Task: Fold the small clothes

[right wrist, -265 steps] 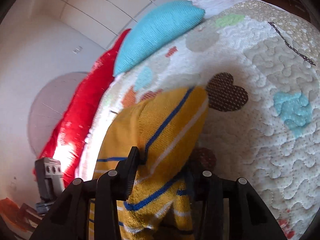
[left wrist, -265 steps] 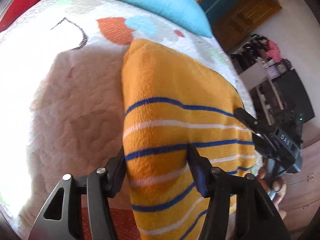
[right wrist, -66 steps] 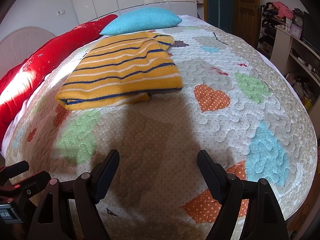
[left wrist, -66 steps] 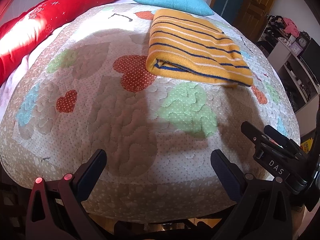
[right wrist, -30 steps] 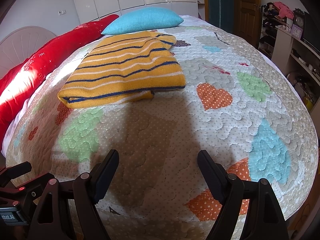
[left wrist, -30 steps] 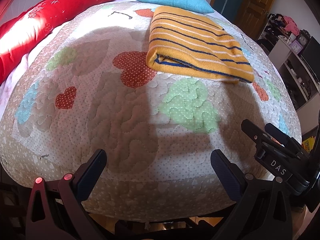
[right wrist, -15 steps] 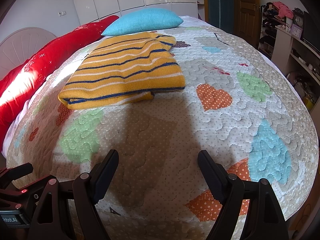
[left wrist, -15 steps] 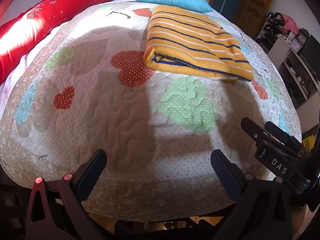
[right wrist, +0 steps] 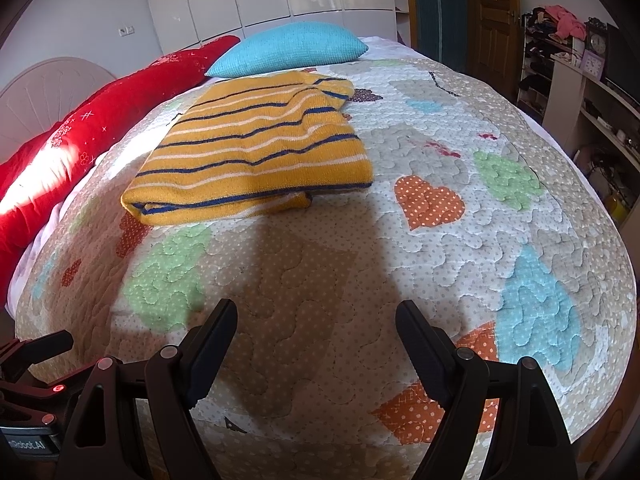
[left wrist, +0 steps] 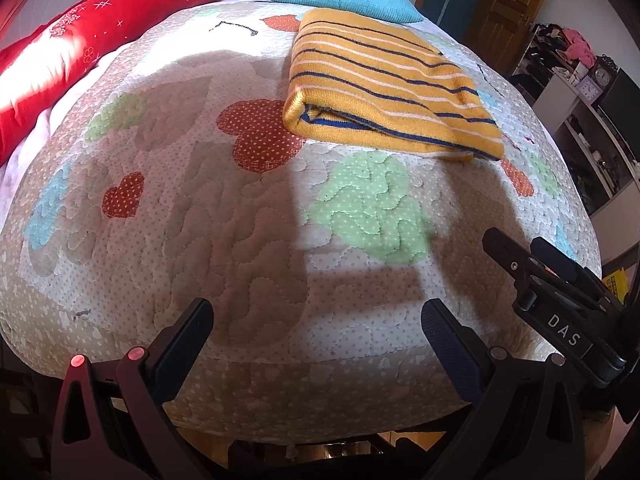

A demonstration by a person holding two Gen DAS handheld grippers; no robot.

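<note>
Since the 8.8 s frames, where both tongs were clamped on the hanging striped sweater, everything has changed: it now lies folded flat on the bed and both tools are backed off to the foot end. Over the last 2 s nothing meaningful moved, only slight camera drift. Read: fold looks finished, hands retreated, this item likely done.

Left tongs: wide open, holding nothing, hovering over the quilt edge well short of the garment. Right tongs: same, spread wide and empty. Right tool body also shows at the right of the left view.

Location: sweater sits on the far half of the quilt, just in front of the blue pillow, with the red bolster off along the left side. Not touching either tool.

Orientation: roughly rectangular stack. Stripes run across the bed. Layered open edges with blue trim face the foot of the bed, toward the cameras. In the right view one lower layer pokes out slightly at the near edge. Long axis hard to call under the fisheye; looks close to square, slightly longer across the bed.
</note>
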